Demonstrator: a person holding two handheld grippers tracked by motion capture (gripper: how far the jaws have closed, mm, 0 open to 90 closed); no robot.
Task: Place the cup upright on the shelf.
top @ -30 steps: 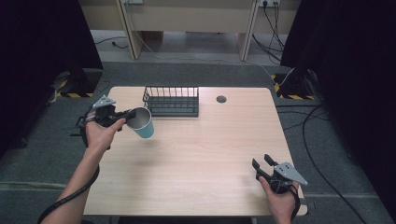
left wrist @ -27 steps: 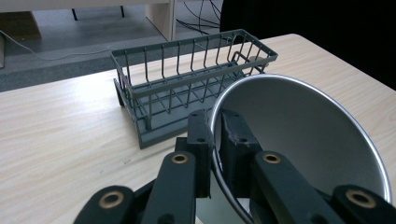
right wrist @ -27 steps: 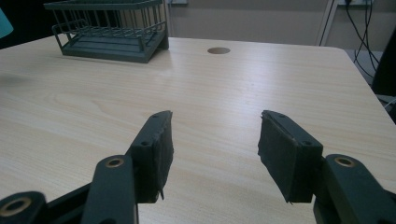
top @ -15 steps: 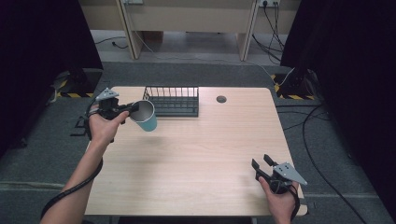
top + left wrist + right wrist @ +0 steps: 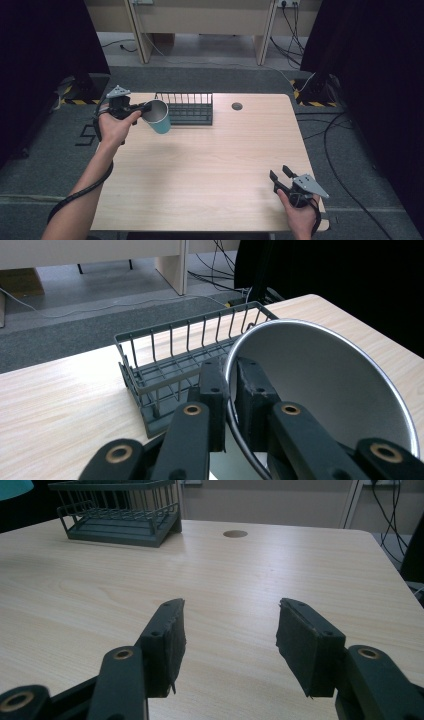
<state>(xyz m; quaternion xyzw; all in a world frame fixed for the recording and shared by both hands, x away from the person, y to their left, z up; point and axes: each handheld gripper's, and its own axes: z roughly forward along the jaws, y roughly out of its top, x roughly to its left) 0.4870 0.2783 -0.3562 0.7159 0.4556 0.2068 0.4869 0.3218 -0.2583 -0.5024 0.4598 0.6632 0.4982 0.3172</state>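
A teal cup (image 5: 159,117) with a silvery inside hangs tilted above the table's far left, next to the dark wire rack (image 5: 190,108). My left gripper (image 5: 146,107) is shut on the cup's rim, one jaw inside and one outside. In the left gripper view the cup (image 5: 325,385) opens toward the camera, pinched by the left gripper (image 5: 231,400), with the rack (image 5: 185,357) just behind it. My right gripper (image 5: 281,175) stands open near the table's front right corner; in the right gripper view, the right gripper (image 5: 230,640) has bare wood between its pads.
A round cable hole (image 5: 237,106) sits in the light wooden table (image 5: 210,170) right of the rack. Cables (image 5: 330,145) run over the grey floor on the right. Desk legs (image 5: 137,30) stand beyond the table's far edge.
My left gripper has carried the cup away from me and a little rightward, closer to the rack's left end. The right gripper has stayed still.
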